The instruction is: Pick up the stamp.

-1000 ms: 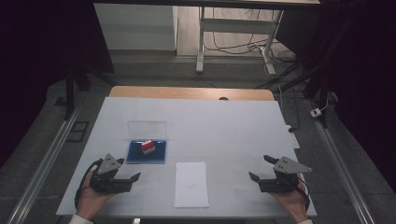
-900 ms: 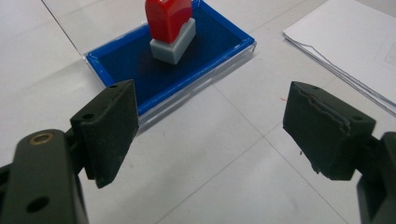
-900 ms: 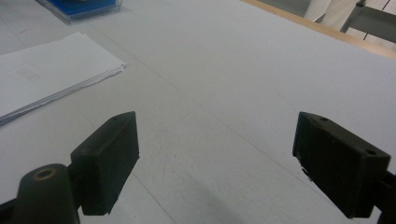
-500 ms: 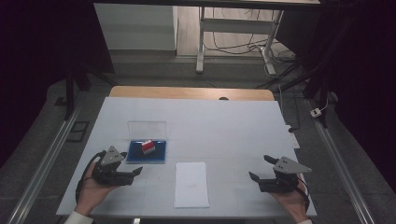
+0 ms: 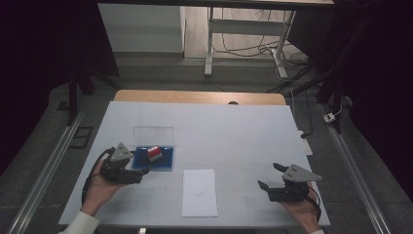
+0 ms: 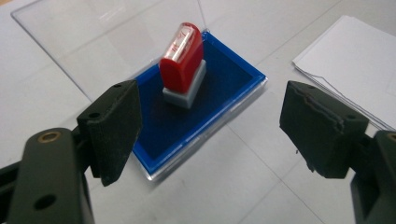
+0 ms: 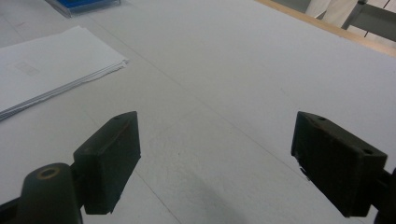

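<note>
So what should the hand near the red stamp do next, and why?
Probably ease the left gripper forward until its open jaws stand either side of the red stamp, then close. The stamp stands upright on the blue ink pad, just ahead of the jaws and untouched. The paper stack lies nearby, likely waiting to be stamped.

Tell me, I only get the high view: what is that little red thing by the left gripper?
Observer: In the left gripper view it is a red stamp with a grey base, standing upright on a blue ink pad.
Operator: Is the gripper grabbing it?
Observer: No. The left gripper has its jaws wide apart, short of the stamp, touching nothing.
Operator: Is the white sheet just one page?
Observer: The right gripper view shows layered edges, so the paper is a thin stack.
</note>
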Available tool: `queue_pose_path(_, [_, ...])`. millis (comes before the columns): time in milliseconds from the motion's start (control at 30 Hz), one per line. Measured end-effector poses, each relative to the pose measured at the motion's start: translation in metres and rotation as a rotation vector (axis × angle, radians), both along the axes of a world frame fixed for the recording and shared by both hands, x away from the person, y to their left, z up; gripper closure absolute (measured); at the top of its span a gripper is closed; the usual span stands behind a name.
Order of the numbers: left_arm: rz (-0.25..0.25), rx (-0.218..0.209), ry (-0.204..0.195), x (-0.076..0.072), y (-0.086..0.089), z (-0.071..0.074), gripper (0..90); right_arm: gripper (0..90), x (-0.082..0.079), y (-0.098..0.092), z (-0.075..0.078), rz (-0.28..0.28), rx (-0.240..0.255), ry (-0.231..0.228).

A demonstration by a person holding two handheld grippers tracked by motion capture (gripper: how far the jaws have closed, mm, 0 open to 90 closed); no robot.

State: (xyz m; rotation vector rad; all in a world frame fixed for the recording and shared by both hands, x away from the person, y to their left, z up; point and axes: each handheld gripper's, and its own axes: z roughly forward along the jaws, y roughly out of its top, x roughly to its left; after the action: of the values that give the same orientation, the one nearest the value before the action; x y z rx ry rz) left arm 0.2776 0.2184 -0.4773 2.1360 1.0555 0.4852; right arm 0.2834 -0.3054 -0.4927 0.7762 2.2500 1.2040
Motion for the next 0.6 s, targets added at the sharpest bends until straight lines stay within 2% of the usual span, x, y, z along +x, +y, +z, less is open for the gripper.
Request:
queue_pose_path(133, [-0.008,-0.001,-0.002,0.007,-0.002,0.003,21.5,15.3,0.0,0.001,-0.001,0.003,-0.005,0.003])
queue_pose_path(600, [-0.032,0.06,0.016,0.039,-0.011,0.003,24.8,15.5,0.002,0.002,-0.005,-0.001,-0.018,0.018])
